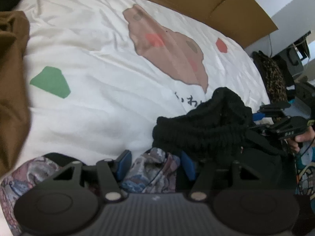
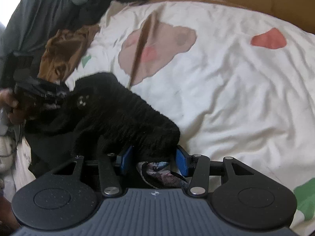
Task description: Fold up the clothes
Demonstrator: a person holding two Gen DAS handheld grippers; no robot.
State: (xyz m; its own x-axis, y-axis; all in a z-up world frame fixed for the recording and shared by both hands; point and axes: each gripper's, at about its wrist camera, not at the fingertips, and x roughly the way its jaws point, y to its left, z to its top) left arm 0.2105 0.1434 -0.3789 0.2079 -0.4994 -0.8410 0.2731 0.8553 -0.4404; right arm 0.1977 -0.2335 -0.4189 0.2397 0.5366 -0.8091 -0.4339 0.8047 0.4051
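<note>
A black knit garment point(image 1: 206, 125) lies bunched at the near edge of the white bedcover point(image 1: 98, 68). Under it lies a grey-and-pink patterned cloth point(image 1: 155, 169). My left gripper point(image 1: 155, 165) has its blue pads against a bunch of that patterned cloth. At the right edge a hand point(image 1: 297, 141) holds my right gripper point(image 1: 281, 122). In the right wrist view the black knit point(image 2: 118, 114) and a fold of patterned cloth point(image 2: 159, 173) sit between the spread pads of my right gripper point(image 2: 153, 161), with a gap at the right pad. My left gripper point(image 2: 39, 94) is at the knit's far left end.
A brown garment point(image 1: 11, 78) lies at the left of the bed and shows again as a crumpled brown garment point(image 2: 65, 53). A dark grey garment point(image 2: 39, 19) is heaped behind it. Cardboard point(image 1: 216, 2) lines the far side. A leopard-print bag point(image 1: 273, 78) stands off the bed's right edge.
</note>
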